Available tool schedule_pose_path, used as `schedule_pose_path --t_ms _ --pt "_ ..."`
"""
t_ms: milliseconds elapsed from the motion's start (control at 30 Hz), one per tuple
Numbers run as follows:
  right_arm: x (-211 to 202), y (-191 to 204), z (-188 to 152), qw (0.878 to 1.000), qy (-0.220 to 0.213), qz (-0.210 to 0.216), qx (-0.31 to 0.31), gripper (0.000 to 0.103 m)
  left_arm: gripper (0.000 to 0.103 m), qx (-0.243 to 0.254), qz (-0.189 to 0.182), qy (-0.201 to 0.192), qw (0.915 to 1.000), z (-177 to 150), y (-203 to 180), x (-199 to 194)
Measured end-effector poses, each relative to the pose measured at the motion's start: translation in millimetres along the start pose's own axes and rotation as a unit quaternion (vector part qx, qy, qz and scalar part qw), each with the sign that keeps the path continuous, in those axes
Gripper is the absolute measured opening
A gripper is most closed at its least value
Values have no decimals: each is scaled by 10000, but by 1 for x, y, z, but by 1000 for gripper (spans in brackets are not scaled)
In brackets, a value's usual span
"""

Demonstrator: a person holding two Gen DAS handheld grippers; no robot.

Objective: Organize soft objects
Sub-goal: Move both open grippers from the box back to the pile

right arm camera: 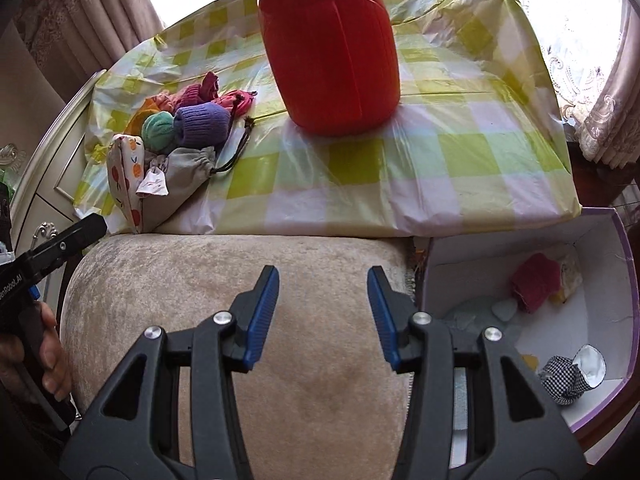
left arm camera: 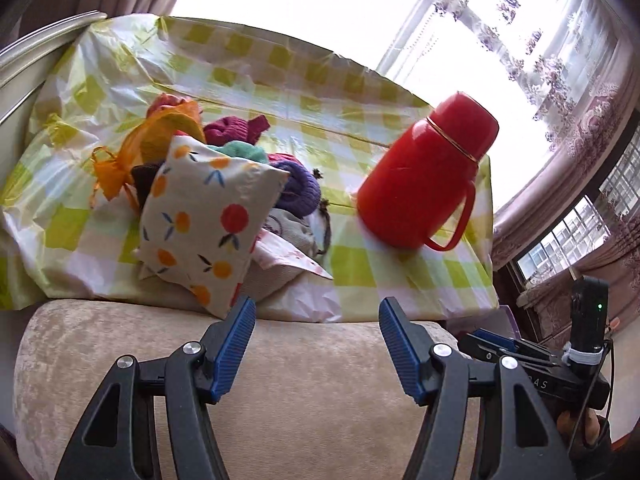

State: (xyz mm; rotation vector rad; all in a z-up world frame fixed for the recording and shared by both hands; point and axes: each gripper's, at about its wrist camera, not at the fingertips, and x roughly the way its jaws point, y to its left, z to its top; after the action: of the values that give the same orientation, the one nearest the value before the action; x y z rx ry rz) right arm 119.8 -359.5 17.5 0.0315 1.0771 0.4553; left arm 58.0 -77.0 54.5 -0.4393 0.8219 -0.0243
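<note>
A heap of soft things lies on the green-checked tablecloth [left arm camera: 360,264]: a fruit-print pouch [left arm camera: 208,224], an orange mesh bag [left arm camera: 160,136], a purple knit roll [right arm camera: 202,124], a teal roll [right arm camera: 158,132], a grey drawstring bag [right arm camera: 188,168] and dark red knits [left arm camera: 236,128]. My left gripper [left arm camera: 316,340] is open and empty over the beige cushion [left arm camera: 300,380], just short of the pouch. My right gripper [right arm camera: 322,312] is open and empty over the same cushion [right arm camera: 240,280]. A white box [right arm camera: 600,240] at the right holds a red knit [right arm camera: 534,286] and a checked pouch [right arm camera: 568,374].
A tall red thermos [left arm camera: 428,176] stands on the tablecloth right of the heap, close ahead in the right wrist view [right arm camera: 332,48]. A white cabinet [right arm camera: 40,184] stands at the left. Curtains and bright windows are behind the table.
</note>
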Motion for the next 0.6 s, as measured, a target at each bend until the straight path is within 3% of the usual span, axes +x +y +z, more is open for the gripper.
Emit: schedule_pose_path --t_ms 67,233,367,600 --pt "5 7 3 10000 -6 45 -44 63 75 -109 151 -84 9998 5 14 -2" --pt "13 23 15 9998 -30 113 -167 69 84 -280 495 -160 9983 17 41 3" --pt "20 36 24 9995 -141 172 -235 76 88 -228 496 49 9985 25 51 19" --pt "42 58 40 9987 -63 295 -423 77 98 205 543 442 9973 40 51 44"
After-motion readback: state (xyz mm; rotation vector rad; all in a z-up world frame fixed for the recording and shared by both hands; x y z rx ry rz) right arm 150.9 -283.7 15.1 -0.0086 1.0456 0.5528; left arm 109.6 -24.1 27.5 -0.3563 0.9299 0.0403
